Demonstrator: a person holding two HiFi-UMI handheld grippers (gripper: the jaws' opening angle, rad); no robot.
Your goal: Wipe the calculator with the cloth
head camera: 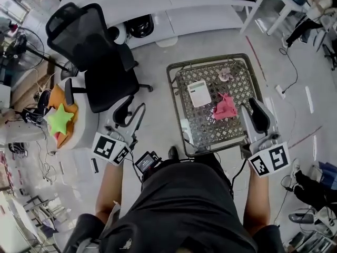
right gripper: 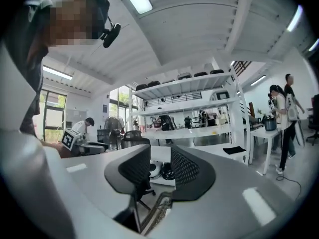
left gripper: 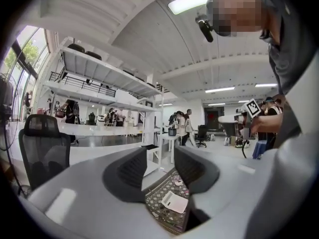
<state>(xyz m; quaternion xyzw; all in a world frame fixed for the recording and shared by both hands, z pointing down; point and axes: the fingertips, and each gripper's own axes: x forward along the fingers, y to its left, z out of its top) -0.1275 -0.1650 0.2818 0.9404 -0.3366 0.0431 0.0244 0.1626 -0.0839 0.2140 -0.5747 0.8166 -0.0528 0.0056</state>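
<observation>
Head view: left tool (head camera: 131, 115) with jaws apart, nothing between them, left of the square metal-lattice bench (head camera: 171, 88). On bench, left of centre: white rectangular calculator (head camera: 199, 93), lying flat. Just beside it, to the right: crumpled pink cloth (head camera: 225, 108). At bench's right edge: right tool (head camera: 257, 109), jaws apart, empty.

The bench (head camera: 171, 86) is small and roughly square, with a dark metal frame and a lattice-patterned top, and stands on a pale grey floor (head camera: 158, 62). A white calculator (head camera: 199, 93) lies flat on its left half. A crumpled pink cloth (head camera: 225, 108) lies near it to the right, not touching. A small pale object (head camera: 226, 75), too small to identify, sits near the far edge.
</observation>
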